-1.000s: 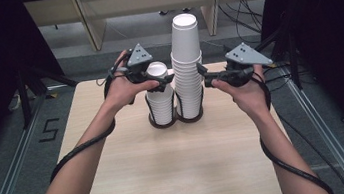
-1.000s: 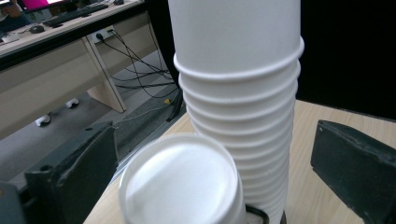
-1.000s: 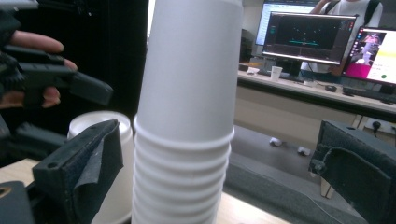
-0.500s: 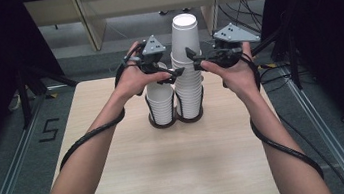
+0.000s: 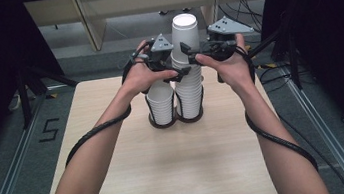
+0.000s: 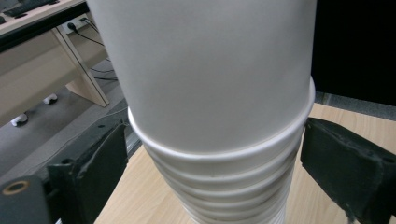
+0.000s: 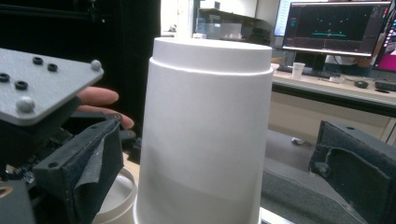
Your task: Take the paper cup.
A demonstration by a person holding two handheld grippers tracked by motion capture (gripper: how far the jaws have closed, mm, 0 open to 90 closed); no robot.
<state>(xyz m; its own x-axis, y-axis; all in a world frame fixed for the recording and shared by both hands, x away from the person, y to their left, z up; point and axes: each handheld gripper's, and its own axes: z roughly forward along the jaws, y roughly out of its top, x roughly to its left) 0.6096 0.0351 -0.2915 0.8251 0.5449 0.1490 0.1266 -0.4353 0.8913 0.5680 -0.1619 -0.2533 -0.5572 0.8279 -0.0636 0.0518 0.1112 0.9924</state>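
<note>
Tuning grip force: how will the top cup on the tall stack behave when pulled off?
Top cup looks thin-walled paper: probably light and easily crushed. The tall stack is narrow and upside-down nested, so a sideways pull may tip it. The left gripper brackets lower rims, right gripper the top cup; both look open.

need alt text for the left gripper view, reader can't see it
A tall stack of white paper cups stands close up between the left gripper's two black jaws, which stand open on either side of it just below the top cup's rim, each with a small gap. Behind lie a light wooden table and a grey floor.
</note>
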